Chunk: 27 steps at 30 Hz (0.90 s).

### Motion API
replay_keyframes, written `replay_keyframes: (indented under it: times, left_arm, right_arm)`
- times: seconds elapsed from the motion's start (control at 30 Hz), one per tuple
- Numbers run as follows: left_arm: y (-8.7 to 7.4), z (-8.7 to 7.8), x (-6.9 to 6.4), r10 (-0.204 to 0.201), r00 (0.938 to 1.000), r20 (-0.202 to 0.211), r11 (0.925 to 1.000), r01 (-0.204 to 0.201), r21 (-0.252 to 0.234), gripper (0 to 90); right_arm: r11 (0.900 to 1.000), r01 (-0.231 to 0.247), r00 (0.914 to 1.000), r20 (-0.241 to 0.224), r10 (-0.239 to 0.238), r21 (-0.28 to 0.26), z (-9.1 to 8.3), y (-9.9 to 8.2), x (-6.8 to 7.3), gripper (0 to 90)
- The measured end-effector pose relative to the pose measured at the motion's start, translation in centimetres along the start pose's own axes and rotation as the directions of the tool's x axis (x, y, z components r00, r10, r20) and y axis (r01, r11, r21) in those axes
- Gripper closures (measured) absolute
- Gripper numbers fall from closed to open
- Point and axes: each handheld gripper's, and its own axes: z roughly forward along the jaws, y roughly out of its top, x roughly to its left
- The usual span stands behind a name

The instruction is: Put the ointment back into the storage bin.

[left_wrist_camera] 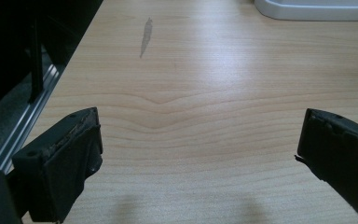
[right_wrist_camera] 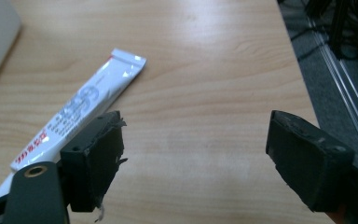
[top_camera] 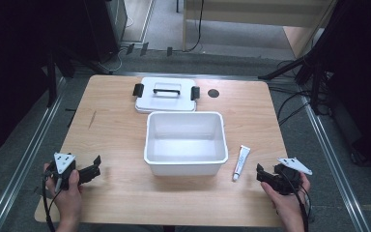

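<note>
Both grippers released, low over pale wood table (top_camera: 116,130)
Right gripper (right_wrist_camera: 193,154) jaws spread beside white tube (right_wrist_camera: 81,112); left gripper (left_wrist_camera: 198,154) empty; high view adds white bin (top_camera: 185,145), lid (top_camera: 165,94), grey floor

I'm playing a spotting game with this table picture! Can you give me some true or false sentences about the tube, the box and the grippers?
1. The white tube lies inside the white box. False: it lies on the table, right of the box.
2. The box's lid lies behind the box. True.
3. The right gripper is holding the tube. False: its jaws are open with only table between them.
4. The left gripper is open. True.
5. The box is empty. True.
</note>
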Motion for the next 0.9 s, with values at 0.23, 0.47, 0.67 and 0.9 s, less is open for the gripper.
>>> replay_keyframes:
  times: [0.23, 0.47, 0.67, 0.9]
  left_arm:
    - [0.1, 0.2, 0.1, -0.004, 0.9999, 0.011, 0.9997, 0.003, 0.024, 0.5]
    - [0.1, 0.3, 0.2, -0.009, 0.9996, 0.026, 0.9994, 0.008, 0.033, 0.5]
    - [0.1, 0.3, 0.3, -0.016, 0.9993, 0.034, 0.999, 0.015, 0.043, 0.5]
    - [0.2, 0.4, 0.4, -0.025, 0.9984, 0.05, 0.9984, 0.023, 0.052, 0.5]
  right_arm:
    - [0.9868, 0.065, 0.9979, -0.002, -0.065, 0.148, -0.9, 2.1, 1.2, 22.7]
    - [0.9437, 0.115, 0.9929, -0.007, -0.119, 0.31, -1.3, 4.7, 1.8, 24.8]
    - [0.8903, 0.054, 0.998, -0.054, -0.034, 0.452, -0.5, 7.1, 2.1, 30.8]
    - [0.7945, 0.071, 0.9944, -0.105, -0.009, 0.603, 1.7, 8.2, 4.3, 38.7]
